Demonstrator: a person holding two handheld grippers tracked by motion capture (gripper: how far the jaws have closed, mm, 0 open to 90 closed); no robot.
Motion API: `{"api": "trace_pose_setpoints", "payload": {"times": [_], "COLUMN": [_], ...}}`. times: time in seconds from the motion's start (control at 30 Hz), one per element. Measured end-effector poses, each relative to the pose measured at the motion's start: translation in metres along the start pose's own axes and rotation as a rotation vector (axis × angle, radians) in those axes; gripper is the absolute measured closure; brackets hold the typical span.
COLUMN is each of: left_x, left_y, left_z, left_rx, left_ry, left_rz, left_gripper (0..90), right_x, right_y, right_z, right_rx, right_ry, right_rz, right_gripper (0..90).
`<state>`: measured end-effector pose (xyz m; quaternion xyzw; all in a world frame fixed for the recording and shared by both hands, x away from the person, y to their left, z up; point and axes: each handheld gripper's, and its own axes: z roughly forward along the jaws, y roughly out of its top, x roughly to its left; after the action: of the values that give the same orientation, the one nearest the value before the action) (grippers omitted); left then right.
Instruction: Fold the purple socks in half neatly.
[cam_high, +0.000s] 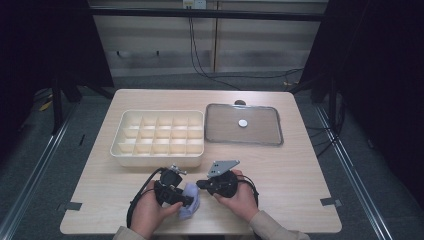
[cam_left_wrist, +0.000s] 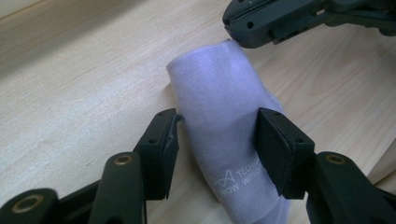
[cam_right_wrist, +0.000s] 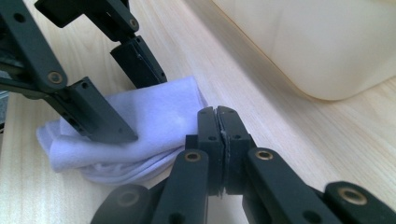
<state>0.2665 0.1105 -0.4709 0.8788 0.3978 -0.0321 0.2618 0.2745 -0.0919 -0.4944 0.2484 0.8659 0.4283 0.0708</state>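
— Status? 
— My left gripper (cam_left_wrist: 215, 149) straddles the folded pale lilac cloth (cam_left_wrist: 224, 135) on the table's near edge, jaws apart; my right gripper (cam_right_wrist: 218, 135) is pressed closed, empty. 
— Progress? 
— Barely begun; the cream compartment tray (cam_high: 159, 136) looks unfilled.

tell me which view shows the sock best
The left gripper view: the sock lies large between the left gripper's open jaws, its white print readable. The right gripper view shows its folded end; the high view shows a small pale bundle.
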Motion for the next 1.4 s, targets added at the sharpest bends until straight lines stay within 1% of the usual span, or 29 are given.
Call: {"api": "trace_pose_setpoints", "payload": {"times": [0.07,0.1,0.13,0.17,0.2,0.23,0.3,0.4,0.53,0.63,0.7,0.83,0.9,0.97,1.0,1.03,1.07,1.17,1.27,1.33,1.4], "left_x": [0.001,0.001,0.0,0.001,0.0,-0.001,-0.004,-0.004,-0.002,0.001,0.004,0.013,0.016,0.018,0.019,0.02,0.02,0.023,0.024,0.024,0.024], "left_y": [0.0,0.0,0.0,0.0,0.0,0.0,0.001,0.001,0.001,0.002,0.002,0.002,0.001,0.001,0.001,0.001,0.001,0.002,0.002,0.002,0.003], "left_z": [0.0,0.001,0.001,0.0,0.0,0.0,-0.001,-0.002,-0.003,-0.005,-0.007,-0.013,-0.014,-0.014,-0.014,-0.014,-0.015,-0.016,-0.016,-0.016,-0.015], "left_rx": [0.001,0.001,0.002,0.008,0.013,0.013,0.022,0.025,0.026,0.035,0.039,0.035,0.029,0.023,0.023,0.026,0.021,0.021,0.017,0.012,0.01], "left_ry": [-0.005,-0.016,-0.019,-0.02,-0.031,-0.034,-0.03,-0.033,-0.045,-0.046,-0.044,-0.013,-0.014,-0.012,-0.01,-0.004,0.004,0.0,-0.001,-0.006,-0.001], "left_rz": [0.002,-0.001,0.0,0.013,0.011,0.015,0.033,0.028,0.036,0.031,0.024,0.006,-0.011,-0.023,-0.025,-0.018,-0.024,-0.038,-0.04,-0.053,-0.058], "left_gripper": [48.8,49.4,51.4,52.8,56.3,61.6,68.1,73.5,75.1,75.2,75.2,74.7,74.4,73.9,73.5,73.3,73.2,73.2,72.6,71.1,69.7], "right_x": [-0.001,0.0,0.0,0.0,0.0,0.0,0.0,-0.001,0.0,0.0,0.0,0.004,0.006,0.009,0.01,0.012,0.012,0.015,0.016,0.016,0.017], "right_y": [0.0,0.0,0.0,0.0,0.0,-0.001,-0.001,-0.002,-0.003,-0.004,-0.005,-0.006,-0.006,-0.007,-0.007,-0.007,-0.007,-0.008,-0.008,-0.008,-0.008], "right_z": [0.0,0.0,0.0,0.0,0.0,-0.001,-0.001,-0.002,-0.002,-0.002,-0.003,-0.002,-0.001,0.001,0.002,0.003,0.004,0.008,0.009,0.009,0.01], "right_rx": [0.0,0.0,0.001,0.001,0.001,0.002,0.003,0.006,0.007,0.009,0.016,0.028,0.027,0.037,0.044,0.051,0.056,0.072,0.071,0.067,0.063], "right_ry": [-0.002,-0.001,-0.001,-0.001,0.0,0.0,0.0,-0.001,0.002,0.006,0.011,0.029,0.039,0.045,0.05,0.056,0.053,0.061,0.066,0.07,0.074], "right_rz": [-0.003,-0.003,-0.004,-0.004,-0.005,-0.005,-0.001,0.002,-0.001,-0.007,-0.009,-0.014,-0.023,-0.027,-0.029,-0.035,-0.045,-0.055,-0.056,-0.057,-0.051], "right_gripper": [89.0,89.1,89.1,89.1,89.1,89.1,89.1,89.2,89.2,89.2,89.3,89.7,89.7,89.8,89.9,89.9,89.9,90.0,90.0,90.0,90.0]}}
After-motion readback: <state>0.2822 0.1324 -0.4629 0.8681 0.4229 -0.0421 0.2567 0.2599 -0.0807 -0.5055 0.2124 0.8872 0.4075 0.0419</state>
